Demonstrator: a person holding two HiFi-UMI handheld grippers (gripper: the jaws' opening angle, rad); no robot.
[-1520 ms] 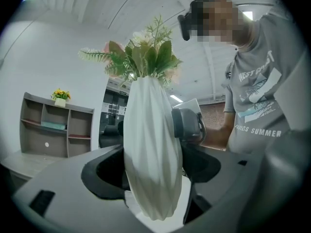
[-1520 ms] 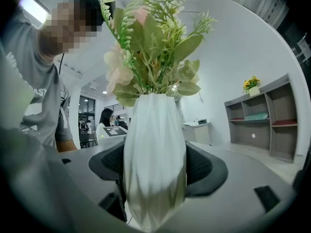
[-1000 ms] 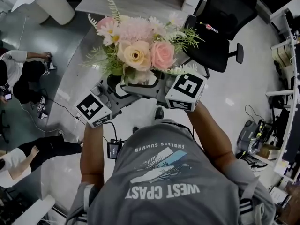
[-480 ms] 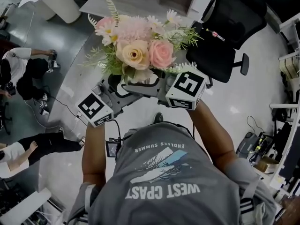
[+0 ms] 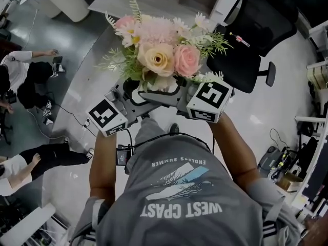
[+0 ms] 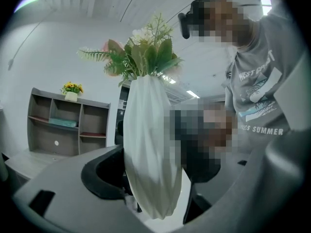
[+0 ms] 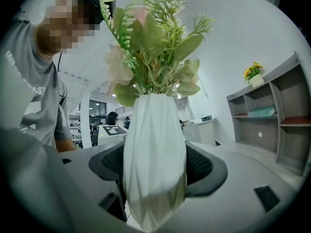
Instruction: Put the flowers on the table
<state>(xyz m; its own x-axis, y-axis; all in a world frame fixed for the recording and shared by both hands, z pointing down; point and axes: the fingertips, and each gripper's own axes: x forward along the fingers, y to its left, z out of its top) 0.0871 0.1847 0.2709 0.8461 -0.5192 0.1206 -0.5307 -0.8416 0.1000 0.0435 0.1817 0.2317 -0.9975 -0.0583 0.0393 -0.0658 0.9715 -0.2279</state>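
Flowers [image 5: 163, 53] upright in white vase [image 7: 154, 159], held aloft before person's chest. Left hand-held gripper [image 5: 128, 95] and right hand-held gripper [image 5: 180, 94] both clamp vase body from opposite sides (jaws spread wide). Black office chair [image 5: 251, 32] beyond.

A glossy pale floor [image 5: 277, 106] spread below, with a black office chair [image 5: 246, 40] standing on it to the right, a curved grey table [image 5: 84, 94] sweeping past on the left, and a rounded white pedestal [image 5: 64, 1] beyond it. Cluttered desks [image 5: 312, 137] lined the far right edge, and a thin cable [image 5: 69, 116] trailed over the darker floor at the left. Against a plain white wall [image 6: 58, 47] stood a grey open shelf unit [image 6: 68, 125] with a small pot of yellow flowers [image 6: 71, 88] on top, and strip lights [image 6: 193, 94] glowed on the ceiling further back.
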